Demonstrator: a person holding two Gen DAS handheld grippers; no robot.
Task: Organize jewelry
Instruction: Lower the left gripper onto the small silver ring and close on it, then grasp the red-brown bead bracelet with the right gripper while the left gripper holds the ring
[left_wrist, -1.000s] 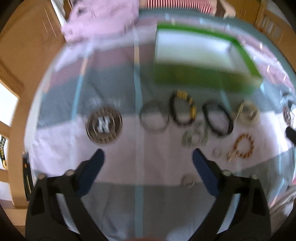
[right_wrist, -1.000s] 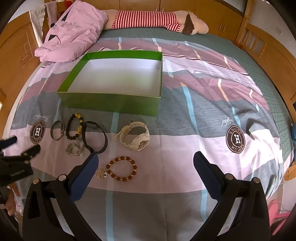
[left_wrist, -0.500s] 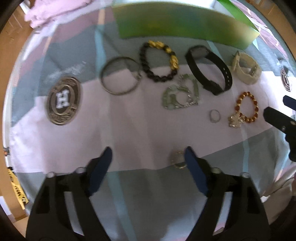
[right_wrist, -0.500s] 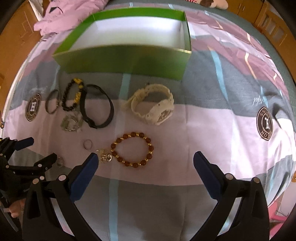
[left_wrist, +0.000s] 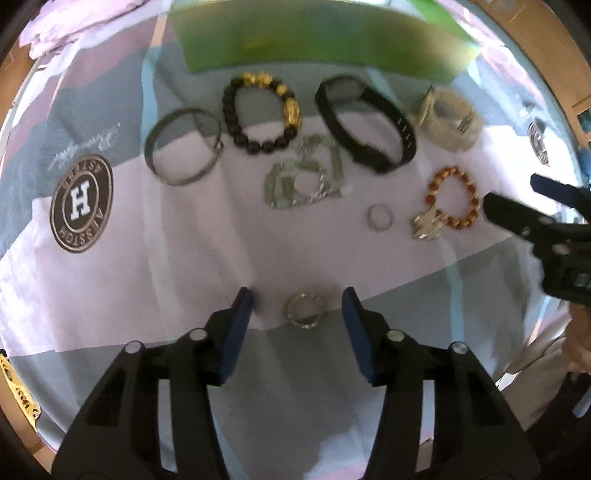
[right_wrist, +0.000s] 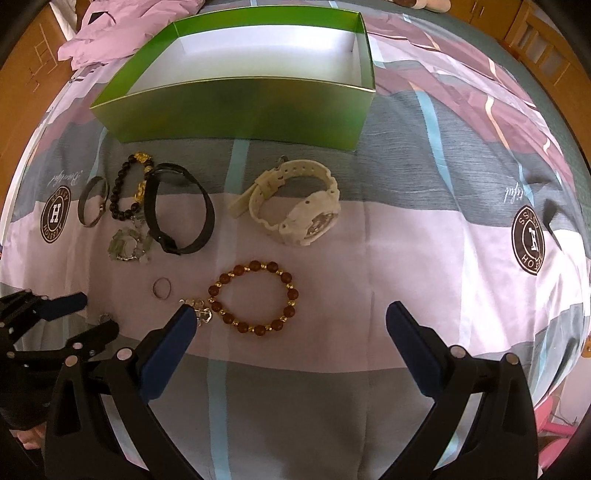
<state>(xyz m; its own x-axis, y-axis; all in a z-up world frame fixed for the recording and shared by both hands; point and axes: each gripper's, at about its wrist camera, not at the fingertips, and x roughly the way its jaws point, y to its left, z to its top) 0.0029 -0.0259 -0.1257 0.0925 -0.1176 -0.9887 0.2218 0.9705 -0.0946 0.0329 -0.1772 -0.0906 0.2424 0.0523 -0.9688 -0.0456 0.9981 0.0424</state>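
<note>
Jewelry lies on a striped bedspread in front of an empty green box (right_wrist: 236, 107). My left gripper (left_wrist: 297, 314) is open, low over the cloth, its fingers on either side of a small studded ring (left_wrist: 304, 309). It also shows in the right wrist view (right_wrist: 85, 314). My right gripper (right_wrist: 288, 332) is open wide and empty, just in front of a brown bead bracelet (right_wrist: 255, 297) with a silver charm (right_wrist: 199, 314). A white watch (right_wrist: 295, 206), a black band (right_wrist: 177, 218), a black-and-gold bead bracelet (left_wrist: 262, 112), a grey bangle (left_wrist: 183, 146), a silver chain piece (left_wrist: 304, 177) and a plain ring (left_wrist: 379, 218) lie nearby.
A pink pillow (right_wrist: 107, 33) lies behind the box at the far left. Wooden bed frame and cabinets (right_wrist: 546, 48) edge the bed. Round logo patches (right_wrist: 528, 240) are printed on the bedspread.
Both grippers have moved down and forward toward the jewelry. My left gripper has narrowed and now straddles the small studded ring. My right gripper has come closer to the brown bead bracelet.
</note>
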